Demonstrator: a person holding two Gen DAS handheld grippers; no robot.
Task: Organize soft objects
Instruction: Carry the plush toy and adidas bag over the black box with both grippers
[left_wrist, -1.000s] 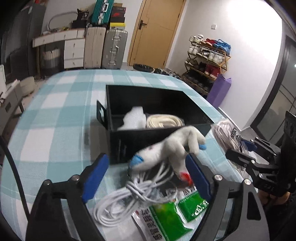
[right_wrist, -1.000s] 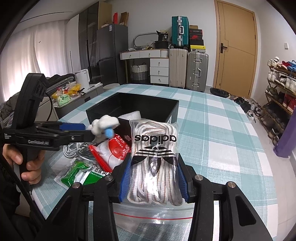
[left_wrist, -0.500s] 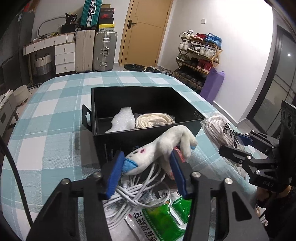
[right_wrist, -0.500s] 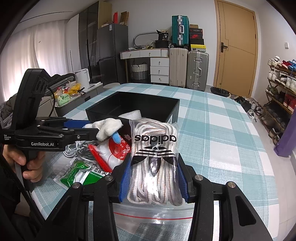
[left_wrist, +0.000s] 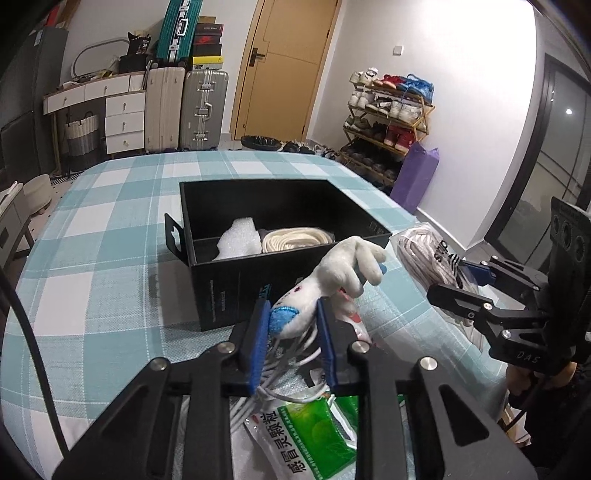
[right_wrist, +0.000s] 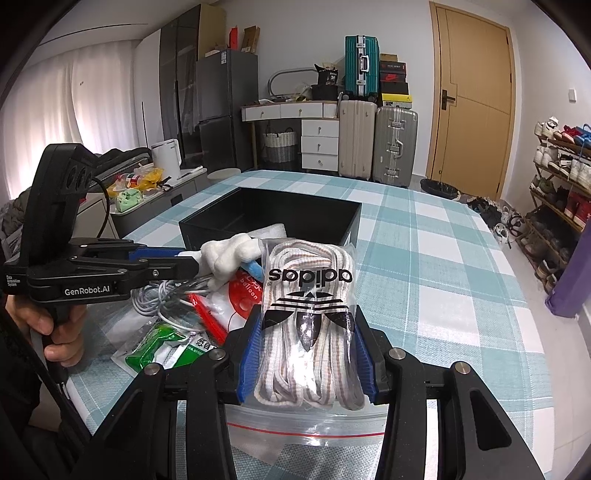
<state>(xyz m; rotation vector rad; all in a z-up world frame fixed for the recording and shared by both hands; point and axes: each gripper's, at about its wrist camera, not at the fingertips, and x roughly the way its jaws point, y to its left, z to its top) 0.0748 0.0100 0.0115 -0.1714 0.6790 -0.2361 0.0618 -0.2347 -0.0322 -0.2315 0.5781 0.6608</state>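
Black box (left_wrist: 236, 291) sits mid-table on the teal/white check cloth (left_wrist: 92, 266), open top; inside are a white foam piece (left_wrist: 238, 242) on the left & a coil of cream rope (left_wrist: 295, 238) beside it. In front of the box, nearer the cameras, a clutter pile: white cable bundle (right_wrist: 162, 297), green sachets (left_wrist: 314, 435), a red/white balloon pack (right_wrist: 242, 295). Box's near wall stands betw. the pile & its inside. Background: suitcases, drawers, shoe rack, door.

L gripper (left_wrist: 291, 325): jaws clamped, blue pads pinching the blue-tipped end of a white plush toy (left_wrist: 343, 273). Toy's far end sticks up toward the box's front right corner; whether it touches the wall – can't tell. Some cable strands lie under/between the fingers too.

R gripper (right_wrist: 306, 354): jaws clenched on a clear bag of striped laces (right_wrist: 308, 321), adidas print, held just right of the box. A flat zip bag (right_wrist: 306, 424) lies under it on the cloth.
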